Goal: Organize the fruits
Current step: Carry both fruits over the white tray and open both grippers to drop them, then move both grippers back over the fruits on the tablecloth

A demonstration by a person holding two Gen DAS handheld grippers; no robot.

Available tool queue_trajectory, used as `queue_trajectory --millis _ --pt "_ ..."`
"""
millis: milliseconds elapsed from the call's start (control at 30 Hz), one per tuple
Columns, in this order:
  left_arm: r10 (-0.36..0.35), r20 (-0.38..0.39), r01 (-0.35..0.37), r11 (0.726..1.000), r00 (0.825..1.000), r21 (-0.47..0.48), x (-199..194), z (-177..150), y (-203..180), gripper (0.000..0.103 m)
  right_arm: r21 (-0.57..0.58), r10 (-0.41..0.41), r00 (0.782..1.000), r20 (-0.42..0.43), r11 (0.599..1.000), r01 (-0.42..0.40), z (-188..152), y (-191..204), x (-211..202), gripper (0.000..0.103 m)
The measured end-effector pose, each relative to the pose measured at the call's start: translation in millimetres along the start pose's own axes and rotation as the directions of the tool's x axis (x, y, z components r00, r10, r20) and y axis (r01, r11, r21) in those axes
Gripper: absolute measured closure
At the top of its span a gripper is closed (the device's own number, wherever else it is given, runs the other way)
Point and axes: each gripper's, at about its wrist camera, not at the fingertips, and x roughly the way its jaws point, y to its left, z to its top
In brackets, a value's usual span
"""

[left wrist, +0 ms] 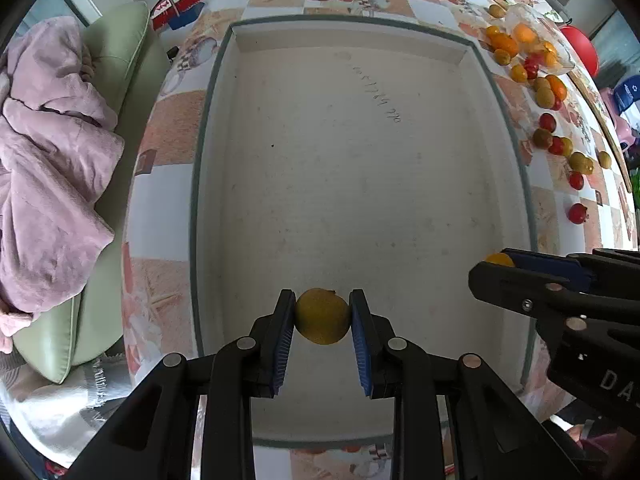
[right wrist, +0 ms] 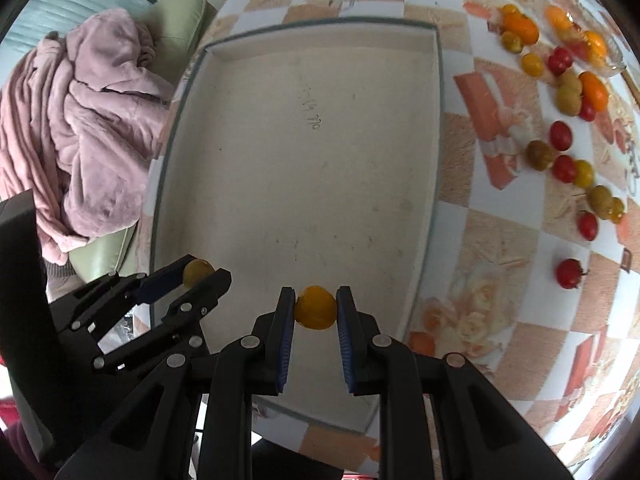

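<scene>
On the left, your left gripper point(left wrist: 322, 316) is clamped on a dull yellow-green fruit point(left wrist: 322, 316), held over the near end of the white tray point(left wrist: 208, 128). The blue pads touch it only at its widest part, so a round, smooth fruit like this can squirt out forward if you squeeze harder or tilt the gripper down. Let go from this height and it will probably roll across the bare tray floor, which has no dividers to stop it.

Move right: your right gripper point(right wrist: 316, 307) grips a smaller orange-yellow fruit point(right wrist: 316, 307), also above the tray's near end. The two grippers hang close together (the left wrist view shows the right one just beside the tray's near right corner), so lowering both at once risks a knock that shakes one fruit loose.

Farther right, the loose fruits point(right wrist: 560, 136) lie scattered on the checked worktop point(right wrist: 492, 240) beyond the tray's right wall, some touching each other. Reach among them carelessly and a finger may nudge a neighbour, which could roll toward the worktop's edge.
</scene>
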Motion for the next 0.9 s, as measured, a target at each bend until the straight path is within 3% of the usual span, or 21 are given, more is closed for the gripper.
queue_trajectory --millis 433,500,533,567,700,900 --pt "-0.003 0.012 0.002 0.999 1.000 0.037 11.1 0.1 4.5 0.072 0.018 -0.048 0.999 -0.024 0.999 0.049 7.7 6.9 27.7 0.078" --pt "0.000 0.010 0.000 0.999 1.000 0.037 10.8 -0.3 5.4 0.053 0.011 -0.025 0.999 -0.031 1.000 0.025 8.9 9.5 27.2 0.065" --pt "0.009 0.021 -0.010 0.999 1.000 0.030 8.2 -0.5 6.8 0.037 0.011 -0.027 0.999 -0.029 1.000 0.027 10.7 11.9 26.8 0.050" --pt "0.016 0.045 -0.017 1.000 0.999 0.023 2.8 -0.8 8.3 0.036 0.010 -0.035 0.999 -0.016 0.999 0.035 10.9 12.8 23.0 0.040" --pt "-0.002 0.067 0.000 1.000 0.998 0.021 -12.4 1.3 13.0 0.035 0.023 -0.027 0.999 0.045 0.999 0.026 11.1 8.8 -2.5 0.023" --pt "-0.005 0.066 0.000 0.997 0.998 0.071 -30.1 7.2 6.4 0.035 0.108 -0.083 0.991 0.102 0.992 0.072 -6.0 -25.0 -38.0 0.023"
